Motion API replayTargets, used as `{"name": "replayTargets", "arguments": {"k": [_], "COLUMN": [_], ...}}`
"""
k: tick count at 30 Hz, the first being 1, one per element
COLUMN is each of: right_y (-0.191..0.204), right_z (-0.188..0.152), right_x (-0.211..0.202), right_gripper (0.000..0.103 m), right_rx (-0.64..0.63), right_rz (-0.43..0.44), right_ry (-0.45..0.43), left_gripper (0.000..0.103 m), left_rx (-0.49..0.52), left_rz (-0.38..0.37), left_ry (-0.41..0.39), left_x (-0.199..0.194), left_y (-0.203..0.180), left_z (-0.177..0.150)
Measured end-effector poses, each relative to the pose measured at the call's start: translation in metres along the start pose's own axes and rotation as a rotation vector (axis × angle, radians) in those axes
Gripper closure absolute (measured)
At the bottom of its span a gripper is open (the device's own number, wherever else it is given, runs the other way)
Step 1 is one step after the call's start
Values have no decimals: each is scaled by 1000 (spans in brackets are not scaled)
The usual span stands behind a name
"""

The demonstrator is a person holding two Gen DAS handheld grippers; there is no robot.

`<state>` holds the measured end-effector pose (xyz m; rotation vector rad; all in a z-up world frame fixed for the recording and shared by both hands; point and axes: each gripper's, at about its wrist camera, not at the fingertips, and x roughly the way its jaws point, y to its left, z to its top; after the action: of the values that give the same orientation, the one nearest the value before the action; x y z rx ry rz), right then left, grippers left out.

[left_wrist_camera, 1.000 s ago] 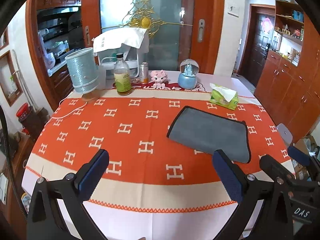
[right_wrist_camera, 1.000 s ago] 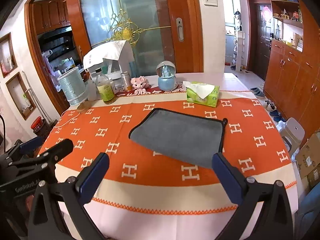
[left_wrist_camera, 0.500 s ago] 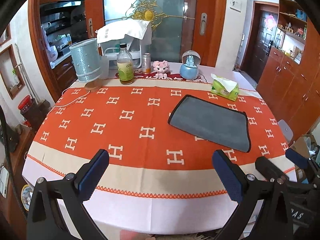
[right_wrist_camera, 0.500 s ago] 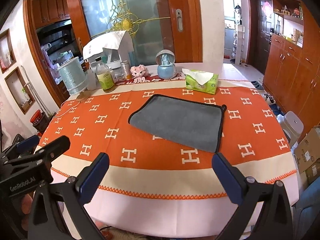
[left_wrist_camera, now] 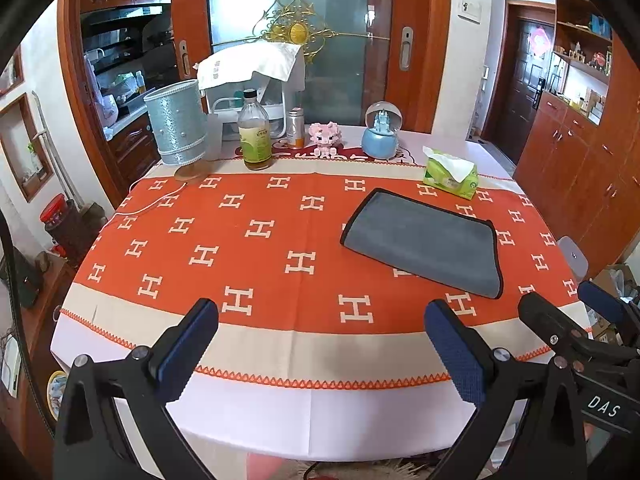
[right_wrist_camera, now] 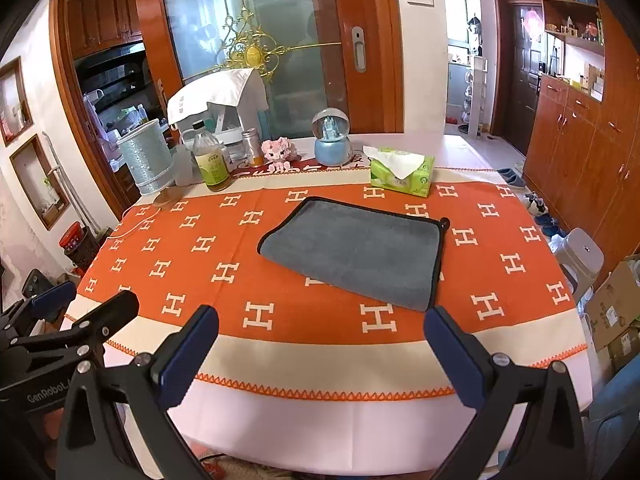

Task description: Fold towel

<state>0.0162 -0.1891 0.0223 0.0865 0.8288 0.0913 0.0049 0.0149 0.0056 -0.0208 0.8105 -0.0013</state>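
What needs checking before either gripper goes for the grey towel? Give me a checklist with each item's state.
1. Left gripper open and holding nothing: ok.
2. Right gripper open and holding nothing: ok.
3. Towel lying flat on the tablecloth with nothing on top: ok.
4. Towel's near edge and corners visible to both cameras: ok.
5. Tissue box apart from the towel's far edge: ok.
6. Grippers at the towel: not ok, both hang short of it over the table's near edge.
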Motion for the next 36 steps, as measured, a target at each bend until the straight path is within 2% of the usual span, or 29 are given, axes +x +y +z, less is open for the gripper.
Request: {"name": "replayTargets", "arguments": {"k": [36], "right_y": [2], "right_z": [-2], "right_x": [-6], "right_gripper": [0], "right_rx": [-6], "right_rz": [-21], "right_ry": [-2], "left_gripper": [1], "left_rx": [1], "left_rz": [11], "left_ry": [4], "left_x": [-1], "left_y": [0], "left_z": [-1]}}
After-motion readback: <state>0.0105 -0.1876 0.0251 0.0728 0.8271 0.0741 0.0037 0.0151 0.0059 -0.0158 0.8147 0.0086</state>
